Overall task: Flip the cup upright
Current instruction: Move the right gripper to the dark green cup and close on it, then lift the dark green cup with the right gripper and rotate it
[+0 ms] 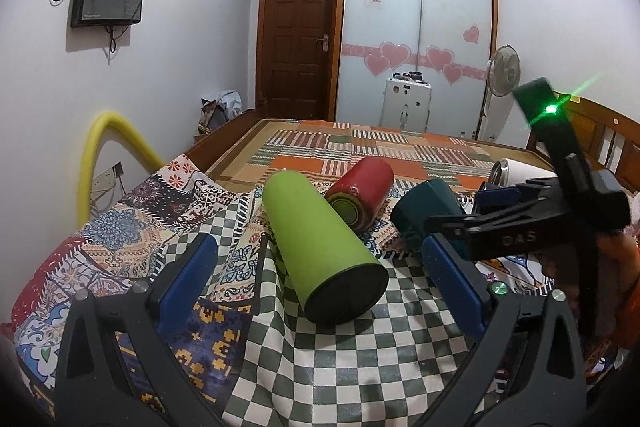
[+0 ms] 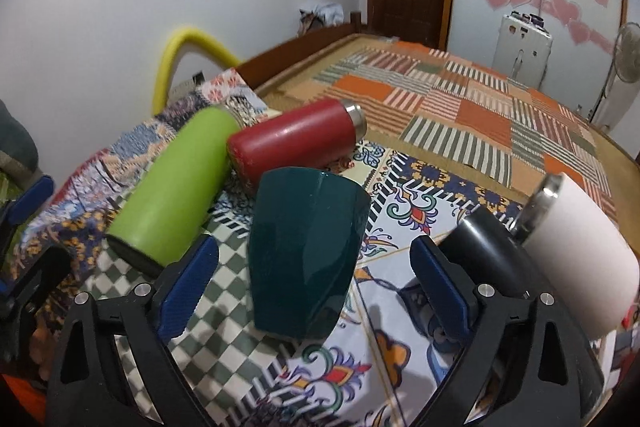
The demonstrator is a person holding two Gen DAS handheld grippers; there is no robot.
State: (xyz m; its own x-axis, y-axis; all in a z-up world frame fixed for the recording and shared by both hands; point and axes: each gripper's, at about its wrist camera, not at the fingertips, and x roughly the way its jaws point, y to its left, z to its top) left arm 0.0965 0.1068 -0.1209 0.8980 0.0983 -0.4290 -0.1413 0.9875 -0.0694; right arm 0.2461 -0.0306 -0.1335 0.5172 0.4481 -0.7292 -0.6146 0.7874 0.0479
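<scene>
A dark teal cup (image 2: 306, 251) lies on the patterned bed cover, with its base toward the right wrist camera; it also shows in the left wrist view (image 1: 424, 211). My right gripper (image 2: 316, 263) is open, one finger on each side of the cup's near end, not touching. My left gripper (image 1: 320, 263) is open around the near end of a lime green bottle (image 1: 320, 247) that lies on its side. The right gripper (image 1: 452, 223) appears in the left wrist view, at the teal cup.
A red bottle (image 2: 292, 139) lies behind the green one (image 2: 176, 195). A white cup with a black lid (image 2: 572, 251) lies at the right. The cover sits on a bed with a striped mat (image 2: 460, 99). A yellow foam tube (image 1: 116, 143) stands left.
</scene>
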